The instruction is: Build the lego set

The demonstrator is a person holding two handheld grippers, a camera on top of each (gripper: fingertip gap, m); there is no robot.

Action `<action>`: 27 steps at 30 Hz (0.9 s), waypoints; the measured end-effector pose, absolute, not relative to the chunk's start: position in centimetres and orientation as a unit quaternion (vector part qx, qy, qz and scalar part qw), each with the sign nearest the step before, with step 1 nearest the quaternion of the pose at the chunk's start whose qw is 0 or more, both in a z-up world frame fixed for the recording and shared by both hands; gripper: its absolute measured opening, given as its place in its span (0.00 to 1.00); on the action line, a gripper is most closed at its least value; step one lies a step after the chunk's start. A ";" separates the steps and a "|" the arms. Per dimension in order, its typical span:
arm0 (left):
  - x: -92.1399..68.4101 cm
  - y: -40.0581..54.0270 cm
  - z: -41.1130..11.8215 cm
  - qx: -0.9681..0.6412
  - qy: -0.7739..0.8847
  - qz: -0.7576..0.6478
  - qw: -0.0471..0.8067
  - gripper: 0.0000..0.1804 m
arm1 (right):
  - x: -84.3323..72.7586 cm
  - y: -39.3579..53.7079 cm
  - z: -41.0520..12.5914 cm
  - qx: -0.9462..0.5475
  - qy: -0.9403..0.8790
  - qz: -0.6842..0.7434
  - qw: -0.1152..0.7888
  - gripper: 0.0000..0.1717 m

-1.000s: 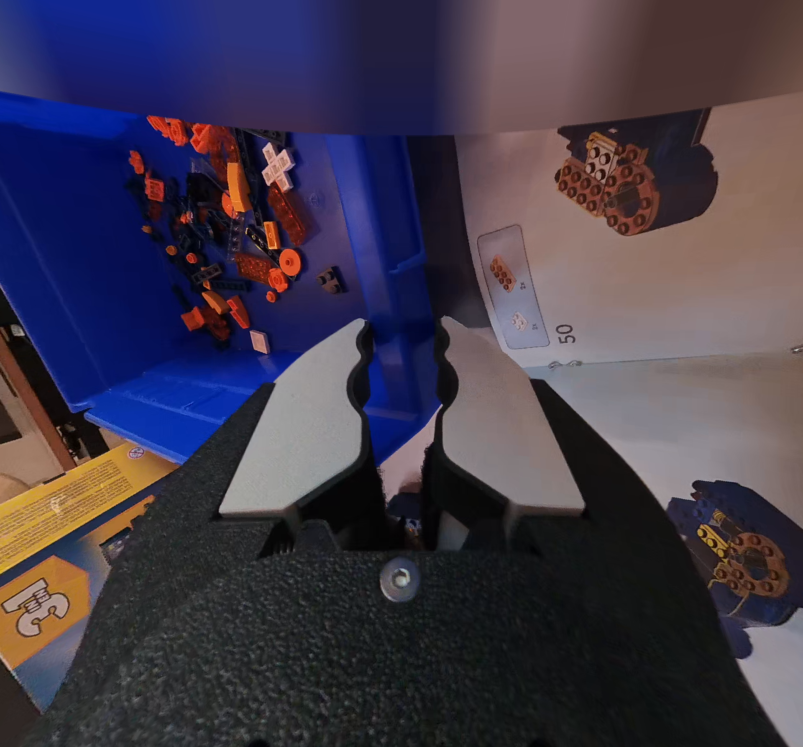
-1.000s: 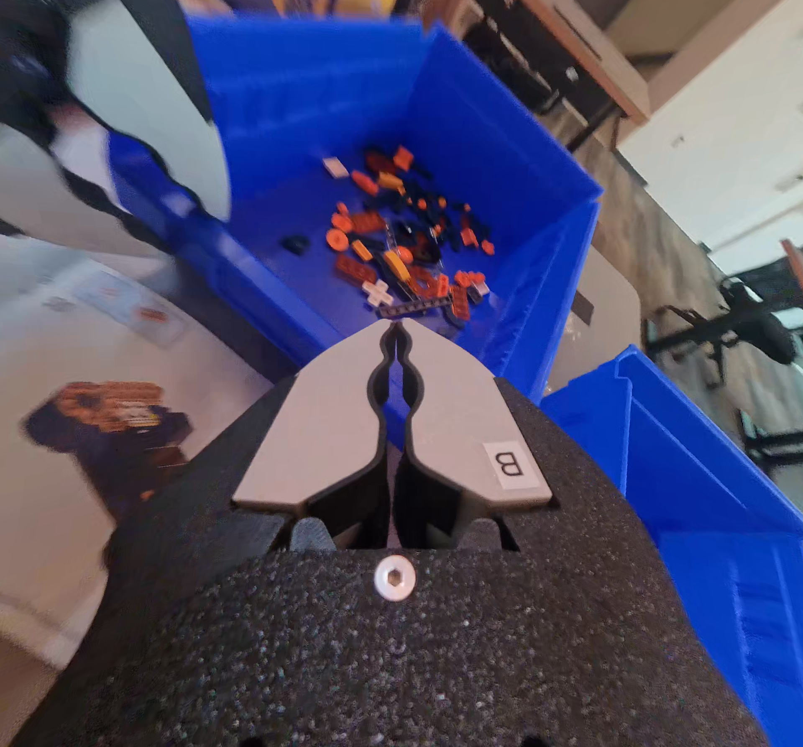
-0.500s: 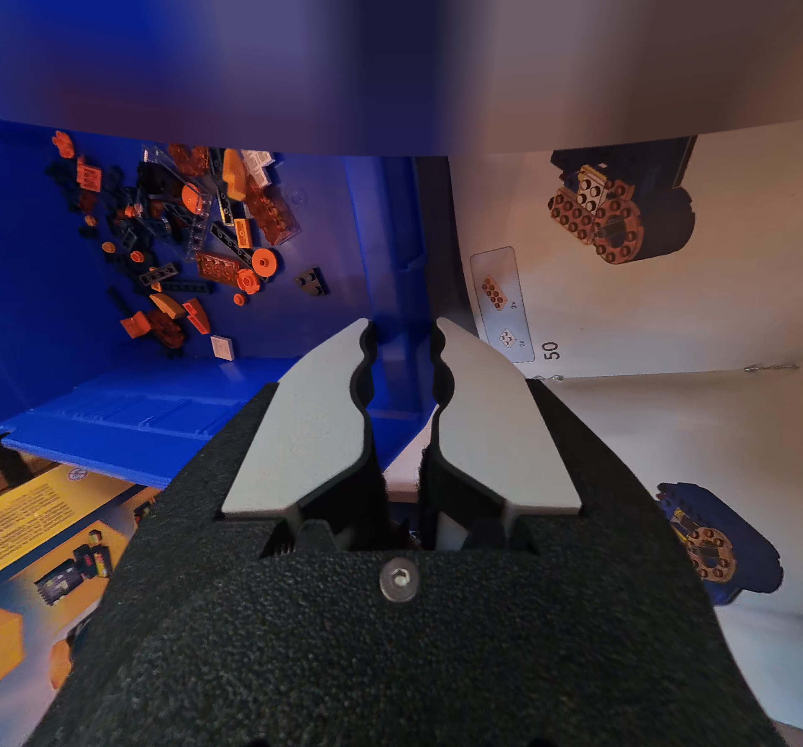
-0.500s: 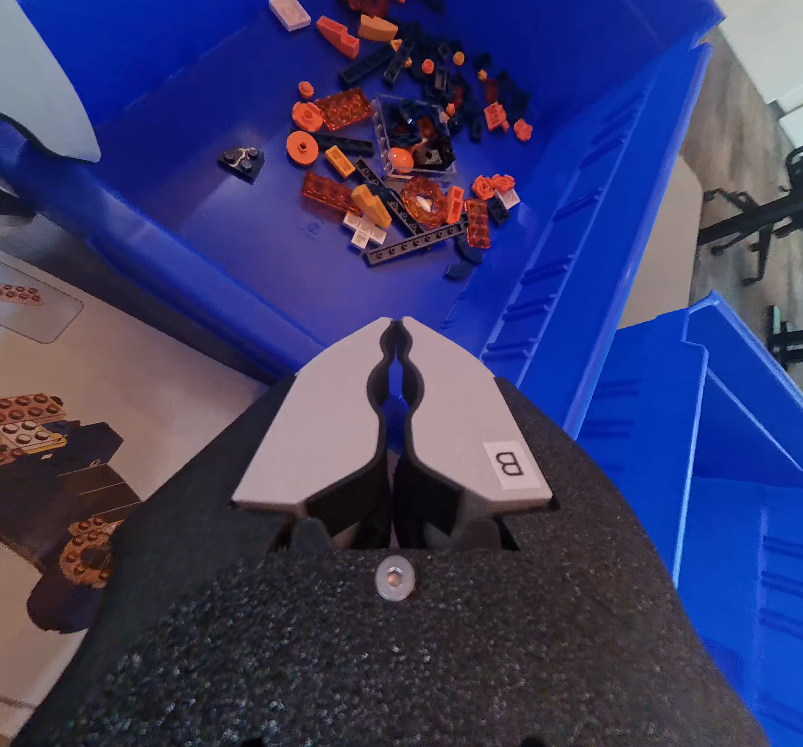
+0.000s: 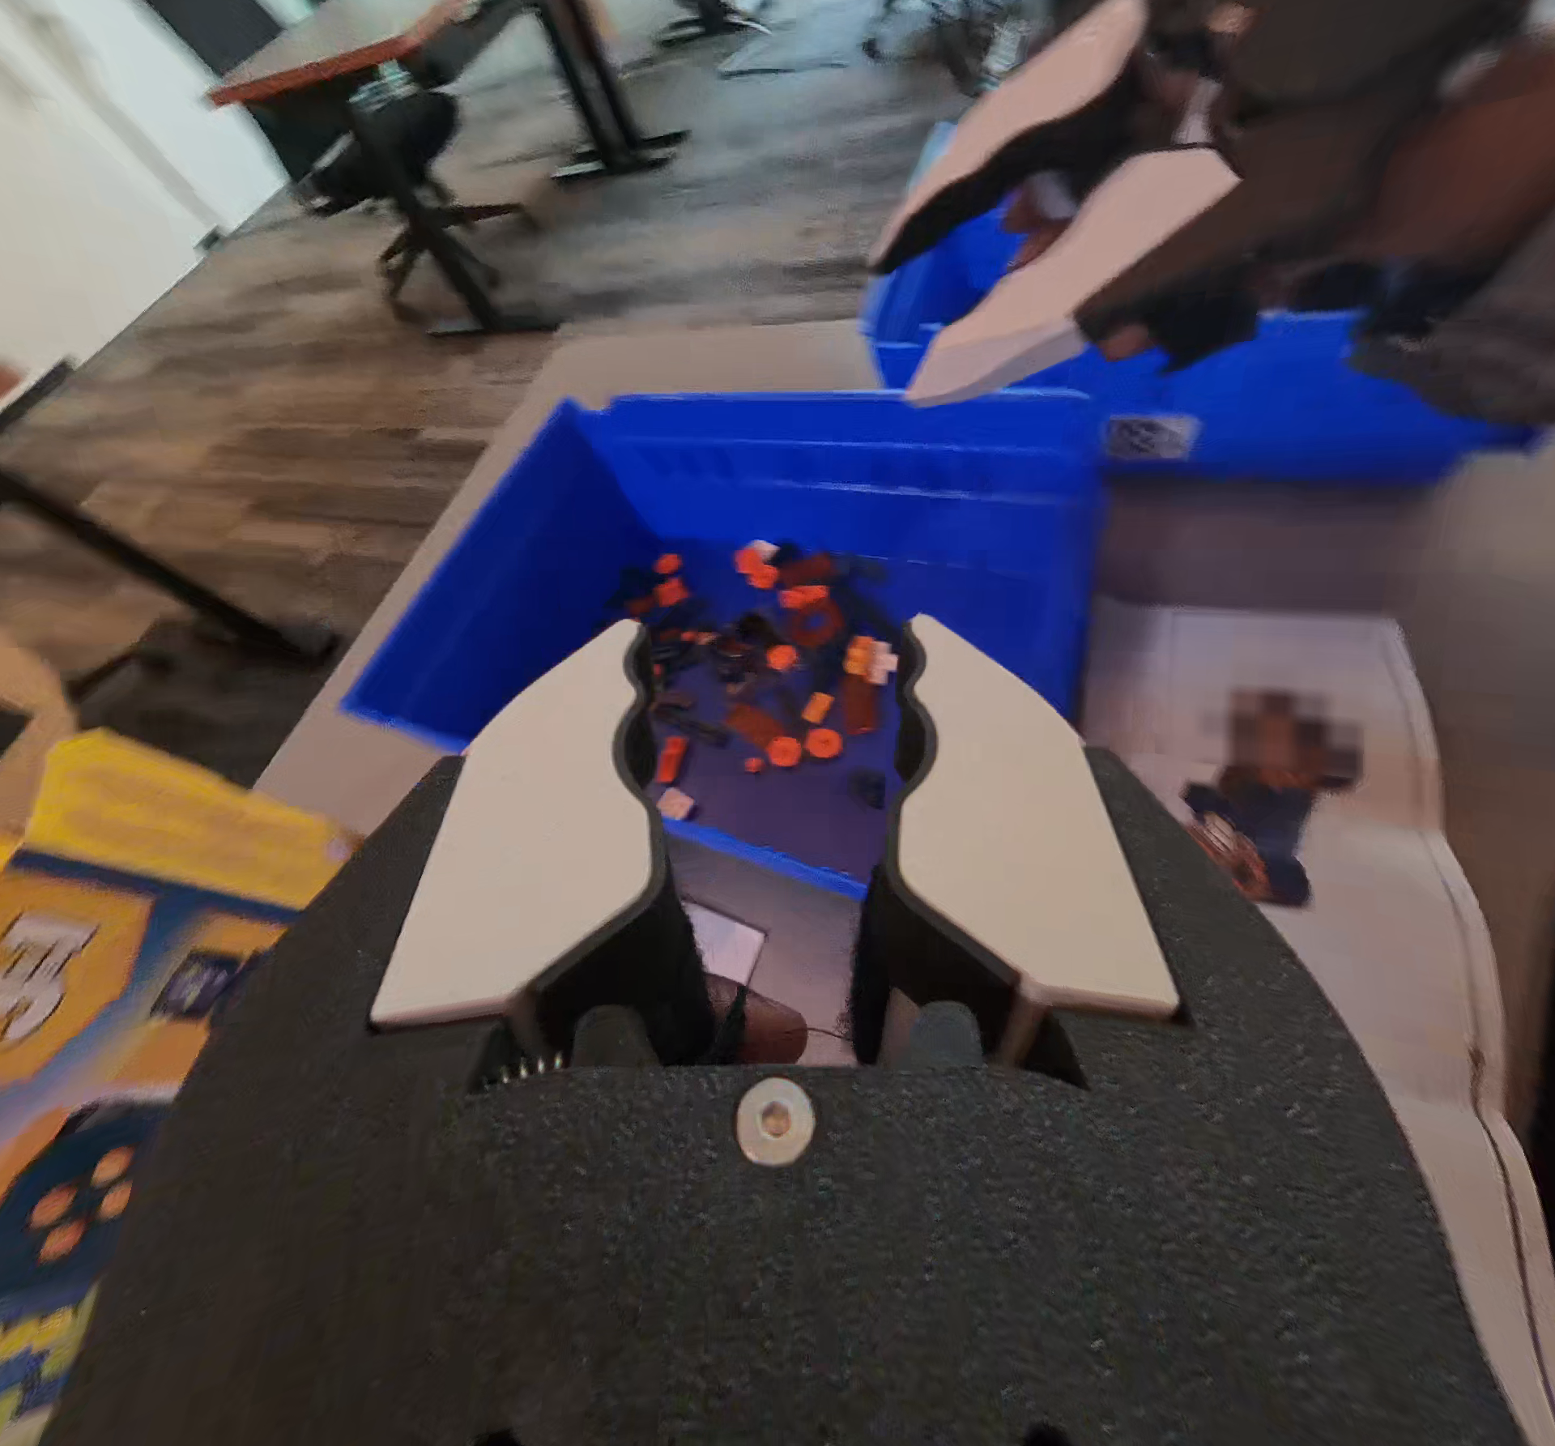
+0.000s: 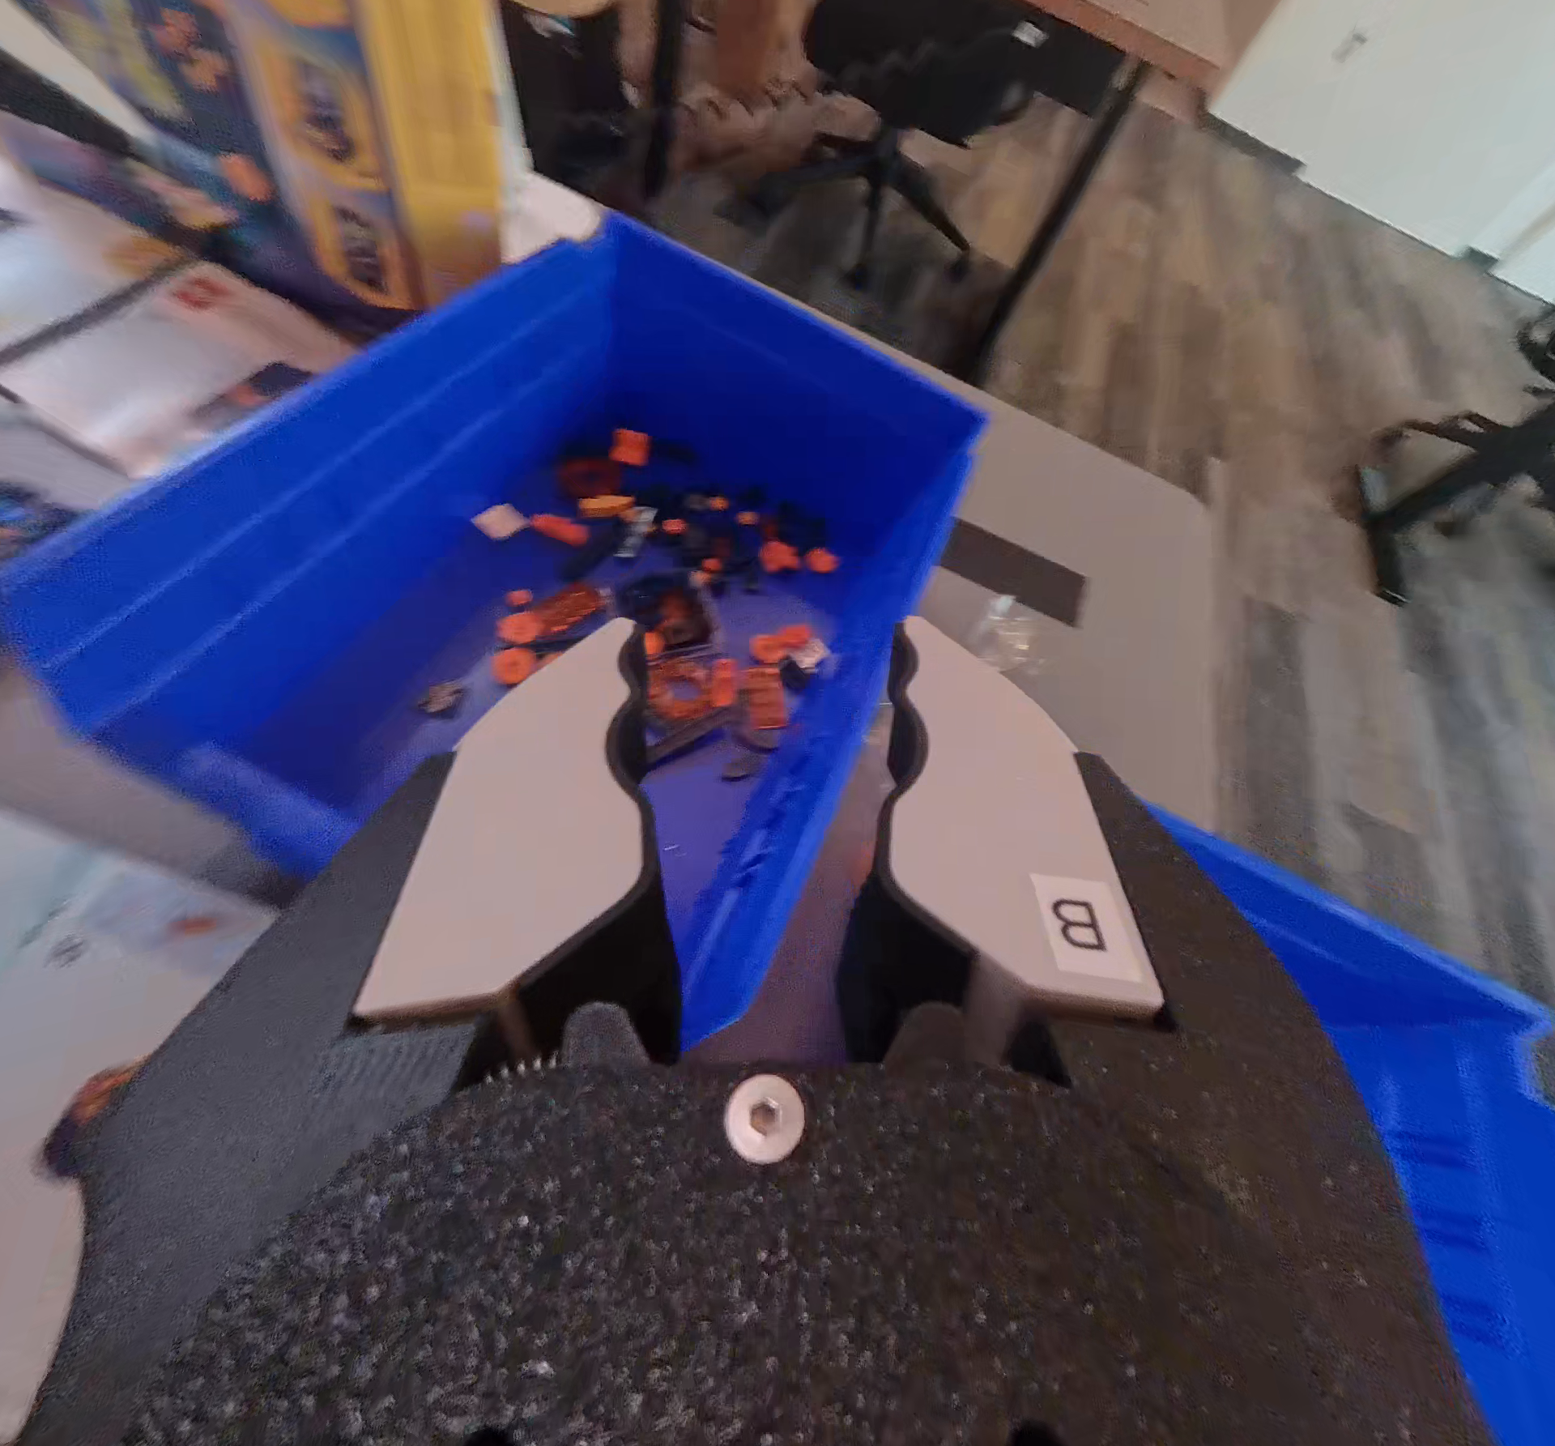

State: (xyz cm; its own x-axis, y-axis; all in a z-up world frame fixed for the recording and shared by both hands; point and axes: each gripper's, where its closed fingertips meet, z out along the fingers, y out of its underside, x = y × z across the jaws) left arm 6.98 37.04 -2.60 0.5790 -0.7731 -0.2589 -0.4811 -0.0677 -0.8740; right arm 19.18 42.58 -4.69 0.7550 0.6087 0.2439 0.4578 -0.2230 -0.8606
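hovering open: left gripper, right gripper, brick bin.

Grey surface, several things set directly on it.
Blue bin of small bricks; second blue bin behind; yellow-blue box to one side; open printed booklet opposite; black strip.

A blue bin holds orange and black bricks.
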 end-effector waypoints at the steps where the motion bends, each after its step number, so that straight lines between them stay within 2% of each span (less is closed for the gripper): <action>1: 5.9 38.5 -2.5 -0.735 0.405 -0.141 0.525 0.30 | 19.9 44.3 -4.6 -0.791 -0.333 0.053 0.511 0.33; 4: 4.3 42.4 -4.5 -0.782 0.338 -0.163 0.497 0.24 | 21.0 48.5 -7.6 -0.854 -0.307 0.059 0.415 0.33; 8: 5.2 44.3 -8.2 -0.812 0.309 -0.203 0.452 0.26 | 20.1 49.8 -12.5 -0.903 -0.308 0.093 0.284 0.36; 9: 5.3 44.5 -9.1 -0.818 0.311 -0.194 0.444 0.27 | 20.1 49.8 -13.4 -0.906 -0.316 0.082 0.270 0.32; 11: 5.3 44.8 -11.1 -0.824 0.332 -0.156 0.430 0.22 | 20.2 49.5 -14.8 -0.905 -0.344 0.055 0.245 0.16; 12: 5.4 44.8 -11.7 -0.822 0.341 -0.152 0.430 0.17 | 20.5 49.7 -15.1 -0.907 -0.339 0.036 0.246 0.14; 13: 6.1 44.4 -11.5 -0.812 0.342 -0.182 0.437 0.07 | 20.5 50.0 -14.9 -0.909 -0.328 0.030 0.256 0.10; 14: 6.5 44.1 -11.5 -0.810 0.342 -0.199 0.434 0.03 | 20.7 50.0 -15.0 -0.913 -0.317 0.024 0.255 0.08; 20: 6.3 44.0 -11.2 -0.790 0.325 -0.214 0.473 0.00 | 20.8 50.3 -15.3 -0.913 -0.297 0.013 0.279 0.08; 27: 6.4 44.1 -11.5 -0.796 0.357 -0.170 0.459 0.00 | 21.1 50.6 -15.4 -0.903 -0.318 -0.047 0.285 0.12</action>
